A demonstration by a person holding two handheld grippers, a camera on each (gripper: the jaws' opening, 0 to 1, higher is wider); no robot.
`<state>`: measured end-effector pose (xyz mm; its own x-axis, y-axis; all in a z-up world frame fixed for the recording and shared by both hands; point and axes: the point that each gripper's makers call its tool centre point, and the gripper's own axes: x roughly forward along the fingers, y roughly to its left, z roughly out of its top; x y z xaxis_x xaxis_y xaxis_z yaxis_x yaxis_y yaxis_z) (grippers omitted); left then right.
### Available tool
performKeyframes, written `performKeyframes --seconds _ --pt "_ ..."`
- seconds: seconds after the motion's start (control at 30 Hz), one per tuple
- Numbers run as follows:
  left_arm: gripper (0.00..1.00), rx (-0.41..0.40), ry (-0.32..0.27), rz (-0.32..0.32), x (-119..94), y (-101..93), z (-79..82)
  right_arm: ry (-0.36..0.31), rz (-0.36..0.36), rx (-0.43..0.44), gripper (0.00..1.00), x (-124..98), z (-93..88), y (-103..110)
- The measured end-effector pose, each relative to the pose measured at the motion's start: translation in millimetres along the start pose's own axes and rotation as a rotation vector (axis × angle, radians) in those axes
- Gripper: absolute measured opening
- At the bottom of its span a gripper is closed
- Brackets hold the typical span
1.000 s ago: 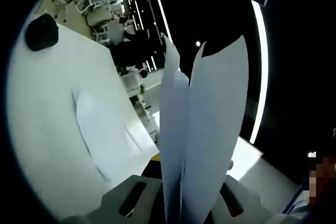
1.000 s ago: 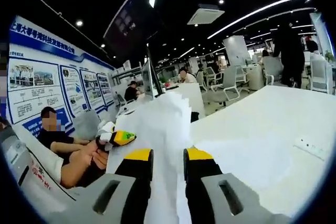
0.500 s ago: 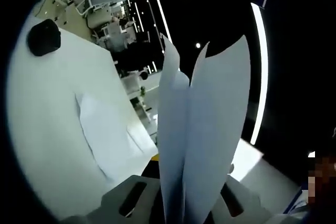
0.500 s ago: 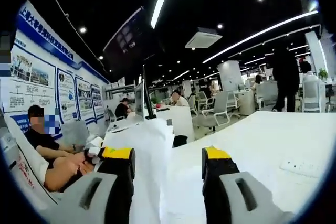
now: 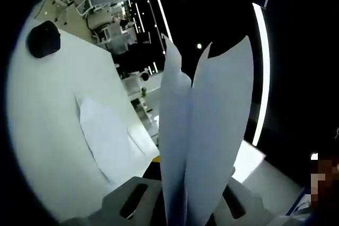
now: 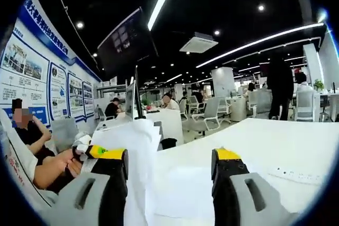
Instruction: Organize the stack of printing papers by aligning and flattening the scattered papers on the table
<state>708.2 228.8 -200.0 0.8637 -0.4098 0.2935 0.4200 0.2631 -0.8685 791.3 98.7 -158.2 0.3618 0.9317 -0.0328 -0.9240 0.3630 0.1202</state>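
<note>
1. Left claw: it is seen closed on a bundle of paper sheets. The sheets rise edge-on from between the jaws, their long axis running straight out along the claw, and they fan apart toward the far end.

2. Right claw: the jaws are set wide apart and nothing is gripped between them. The bundle is seen here just beside the left jaw, toward the left gripper's side; contact with that jaw cannot be confirmed.

3. A loose sheet is noted lying flat on the white desk, well to the left of the held bundle in the left gripper view. A pale patch on the desk between the jaws in the right gripper view may be another sheet; this cannot be confirmed.

4. Decisive relation: the bundle is held clear of the desk in the left claw, with the open right claw alongside it. It is judged that the right claw is the freer one for squaring the edges.

5. A dark object is recorded near the far desk edge. A seated person is noted beyond the desk.
</note>
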Motion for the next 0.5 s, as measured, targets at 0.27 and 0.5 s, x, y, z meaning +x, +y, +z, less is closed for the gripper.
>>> performKeyframes --seconds 0.27,0.5 --pt "0.06 -0.001 0.000 -0.002 -1 -0.1 0.7 -0.011 -0.061 -0.027 0.58 -4 3.1 -12" --pt "0.06 0.000 -0.001 -0.003 -1 -0.8 1.3 0.016 -0.084 -0.058 0.44 -8 0.2 -18"
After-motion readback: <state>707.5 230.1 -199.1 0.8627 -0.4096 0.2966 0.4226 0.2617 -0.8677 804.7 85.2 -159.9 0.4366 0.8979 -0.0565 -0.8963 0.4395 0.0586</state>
